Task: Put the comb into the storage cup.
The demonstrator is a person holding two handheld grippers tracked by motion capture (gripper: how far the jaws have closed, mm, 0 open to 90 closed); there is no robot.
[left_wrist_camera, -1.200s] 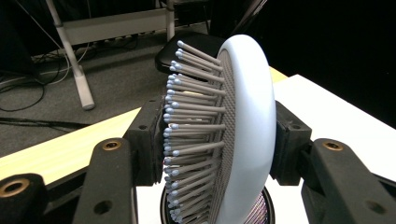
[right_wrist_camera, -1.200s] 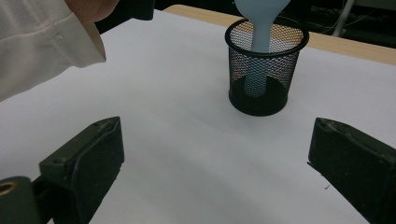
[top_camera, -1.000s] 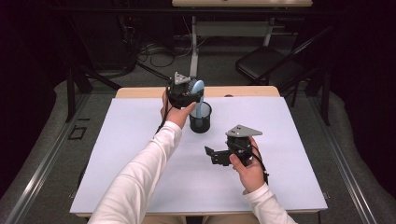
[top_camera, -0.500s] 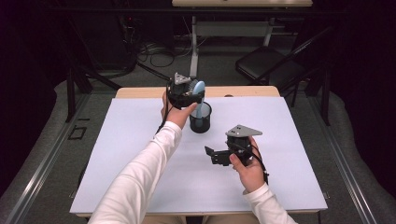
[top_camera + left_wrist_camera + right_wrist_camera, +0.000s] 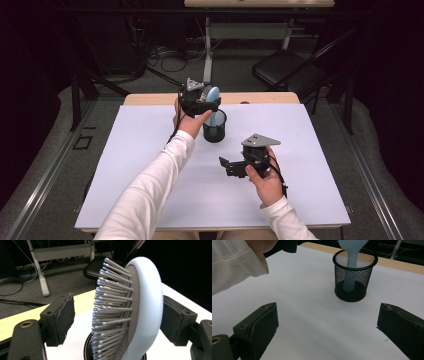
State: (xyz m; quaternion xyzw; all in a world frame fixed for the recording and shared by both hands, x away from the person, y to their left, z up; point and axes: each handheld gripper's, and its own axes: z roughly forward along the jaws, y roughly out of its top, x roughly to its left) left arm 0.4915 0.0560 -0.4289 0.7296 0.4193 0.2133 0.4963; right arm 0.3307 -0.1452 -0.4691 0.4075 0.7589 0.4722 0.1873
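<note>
Overhead, white table (image 5: 150,150) amid dark room

Both arms wear long white sleeves, ribbed at the cuffs. The left tongs (image 5: 207,102) and the right tongs (image 5: 224,164) are black, blocky bodies, each topped with a grey three-cornered plate (the right one's plate shows a few small dark dots, perhaps screws). A thin black cable trails from each. Close up, the jaws are chunky black blocks faced with dark pads, one pad frayed along its edge, and brass-coloured screw inserts sit near the jaw roots.
</note>
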